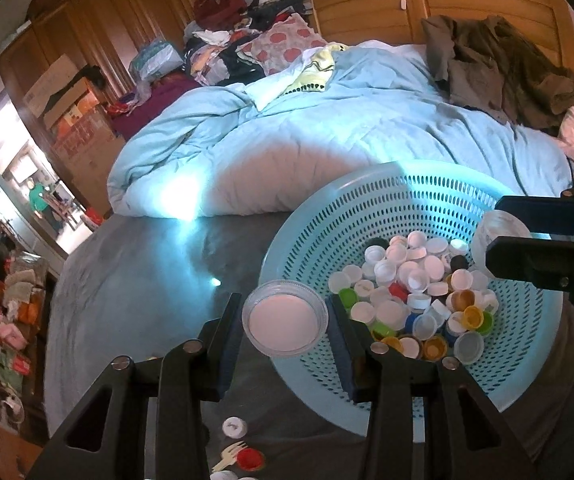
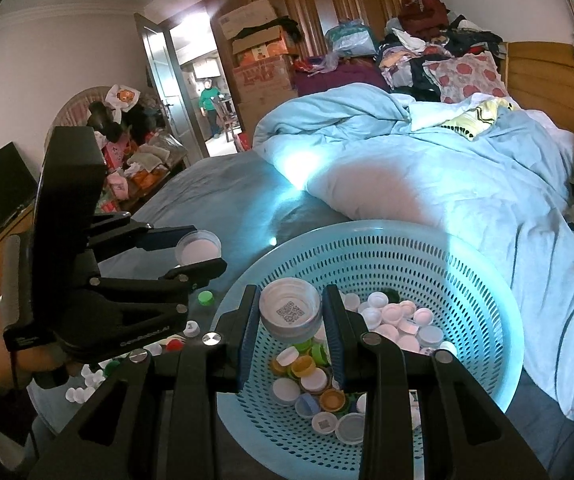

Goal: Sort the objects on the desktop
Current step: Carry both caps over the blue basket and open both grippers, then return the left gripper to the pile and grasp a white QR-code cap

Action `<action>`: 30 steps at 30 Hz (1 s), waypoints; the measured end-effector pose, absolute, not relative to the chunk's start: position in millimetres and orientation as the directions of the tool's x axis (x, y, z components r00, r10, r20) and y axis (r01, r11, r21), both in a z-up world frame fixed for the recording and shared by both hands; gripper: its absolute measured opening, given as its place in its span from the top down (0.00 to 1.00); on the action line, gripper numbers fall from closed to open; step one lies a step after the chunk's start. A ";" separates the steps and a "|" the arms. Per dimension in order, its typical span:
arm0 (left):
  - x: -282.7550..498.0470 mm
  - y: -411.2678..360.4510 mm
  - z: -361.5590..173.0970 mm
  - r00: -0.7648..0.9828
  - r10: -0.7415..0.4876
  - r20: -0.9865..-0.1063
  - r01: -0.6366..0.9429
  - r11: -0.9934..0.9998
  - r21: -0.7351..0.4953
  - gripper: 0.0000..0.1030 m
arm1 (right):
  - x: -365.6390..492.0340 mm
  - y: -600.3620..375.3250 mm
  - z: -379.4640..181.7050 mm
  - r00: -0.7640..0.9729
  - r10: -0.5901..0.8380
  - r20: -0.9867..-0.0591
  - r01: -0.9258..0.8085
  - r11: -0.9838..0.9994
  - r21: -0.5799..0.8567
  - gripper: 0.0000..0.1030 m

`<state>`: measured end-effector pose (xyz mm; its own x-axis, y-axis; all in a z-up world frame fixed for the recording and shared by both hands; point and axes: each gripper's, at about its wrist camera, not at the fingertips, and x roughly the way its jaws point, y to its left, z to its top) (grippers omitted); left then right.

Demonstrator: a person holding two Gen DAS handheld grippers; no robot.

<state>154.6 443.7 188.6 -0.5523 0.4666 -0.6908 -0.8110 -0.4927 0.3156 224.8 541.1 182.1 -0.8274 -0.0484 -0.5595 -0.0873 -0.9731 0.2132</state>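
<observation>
Right view alone shows the QR code on the jar [image 2: 290, 312] clamped by the right hand-held gripper [image 2: 291, 316]; left hand-held gripper [image 1: 285, 322] (jaws parted) brackets a pink-lined clear lid [image 1: 285, 318].

The left gripper [image 1: 285, 320] sits at lower centre of its view, jaws parted wider than the lid between them. The right gripper [image 2: 290, 314] clamps a lid, lower centre.

The basket [image 2: 487, 276] lies on the bed [image 2: 207, 192] before the quilt [image 2: 427, 152], caps [image 2: 391, 316] in it, more caps [image 2: 83, 384] at its left.
</observation>
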 end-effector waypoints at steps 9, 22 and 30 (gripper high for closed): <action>149.5 406.1 203.4 -0.619 0.489 -0.614 -0.758 -0.574 0.308 0.02 | 245.9 545.0 195.5 -0.868 -0.004 -0.497 -0.138 -0.958 0.250 0.35; 134.5 179.3 164.9 -0.668 0.452 -0.591 -0.606 -0.791 0.080 0.00 | 283.5 426.4 61.1 -0.749 -0.110 -0.653 0.039 -0.992 0.122 0.22; 141.7 7.1 106.9 -0.668 0.378 -0.641 -0.429 -0.899 -0.083 0.00 | 281.6 374.5 18.0 -0.705 -0.191 -0.683 0.204 -0.977 0.064 0.22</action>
